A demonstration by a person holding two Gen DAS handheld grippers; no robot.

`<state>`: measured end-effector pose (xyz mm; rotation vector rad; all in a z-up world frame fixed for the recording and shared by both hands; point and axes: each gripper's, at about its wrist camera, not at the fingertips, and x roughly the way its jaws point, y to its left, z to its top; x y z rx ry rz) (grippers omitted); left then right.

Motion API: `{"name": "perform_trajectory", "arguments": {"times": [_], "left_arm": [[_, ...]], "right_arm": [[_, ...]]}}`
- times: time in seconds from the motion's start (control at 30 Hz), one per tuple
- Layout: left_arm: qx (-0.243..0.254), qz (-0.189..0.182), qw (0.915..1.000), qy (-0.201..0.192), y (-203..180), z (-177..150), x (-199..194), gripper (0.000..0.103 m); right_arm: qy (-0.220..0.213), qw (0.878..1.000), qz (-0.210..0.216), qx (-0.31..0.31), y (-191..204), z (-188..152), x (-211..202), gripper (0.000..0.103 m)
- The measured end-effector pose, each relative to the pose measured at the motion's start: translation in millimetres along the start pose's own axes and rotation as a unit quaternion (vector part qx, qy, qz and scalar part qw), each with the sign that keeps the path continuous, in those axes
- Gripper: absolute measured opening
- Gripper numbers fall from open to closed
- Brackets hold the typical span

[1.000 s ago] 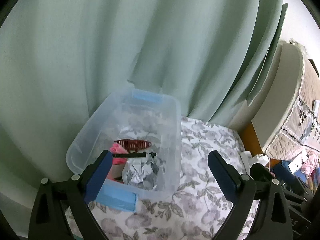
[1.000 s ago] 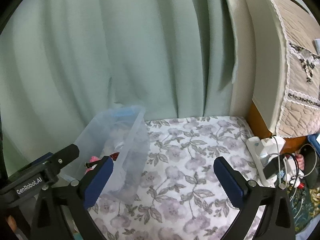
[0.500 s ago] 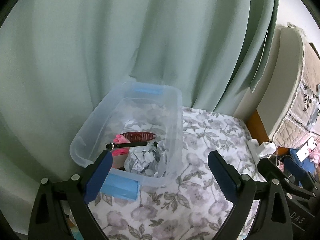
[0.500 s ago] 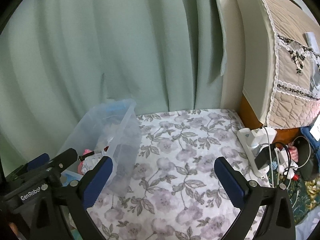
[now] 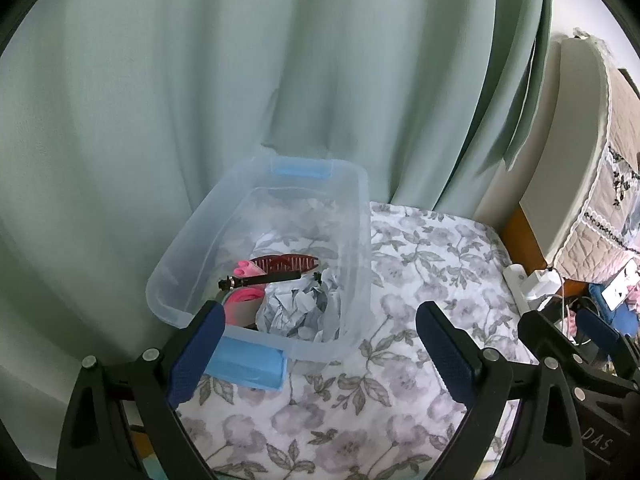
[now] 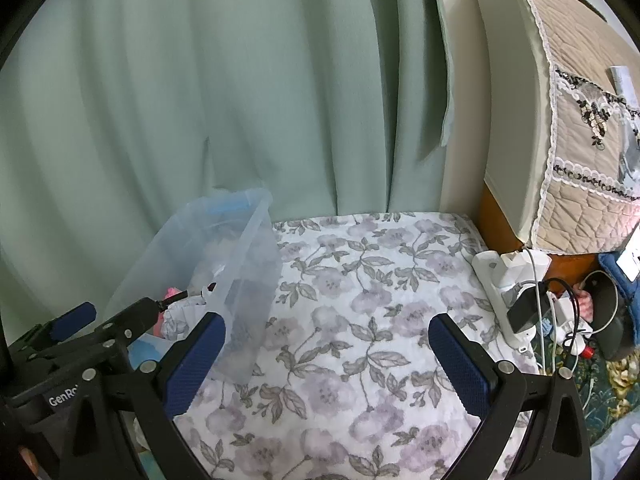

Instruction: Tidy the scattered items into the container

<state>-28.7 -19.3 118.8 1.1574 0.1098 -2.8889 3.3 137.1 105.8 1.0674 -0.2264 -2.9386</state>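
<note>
A clear plastic bin (image 5: 360, 216) with blue handles stands on the floral bedspread (image 5: 420, 256) against the curtain. Inside it lie a dark red comb (image 5: 286, 263), a black rod-like item (image 5: 260, 279), something pink (image 5: 244, 296) and crumpled grey-white paper (image 5: 296, 308). My left gripper (image 5: 320, 334) hovers open just short of the bin's near end, nothing between its fingers. My right gripper (image 6: 326, 344) is open over bare bedspread (image 6: 360, 300), to the right of the bin (image 6: 240, 240). The left gripper's arm (image 6: 80, 336) shows at its lower left.
A green curtain (image 5: 280, 80) hangs behind the bin. To the right stand a white headboard-like panel (image 6: 512, 120) with a quilted cover (image 6: 592, 120), a power strip with chargers and cables (image 6: 520, 296), and clutter on the floor.
Both grippers have drawn back and risen a little from the bin; the bin now sits farther away and more of the bedspread shows. Both stayed open.
</note>
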Motion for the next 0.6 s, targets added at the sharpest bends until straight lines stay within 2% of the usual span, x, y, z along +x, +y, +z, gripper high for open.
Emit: {"name": "perform_trajectory", "arguments": {"times": [0.6], "left_arm": [[0.001,0.006,1.0000,0.003,4.3,-1.4,1.1,0.096]], "right_arm": [[0.013,1.000,-0.004,-0.007,4.4,-1.4,6.5,0.103]]}}
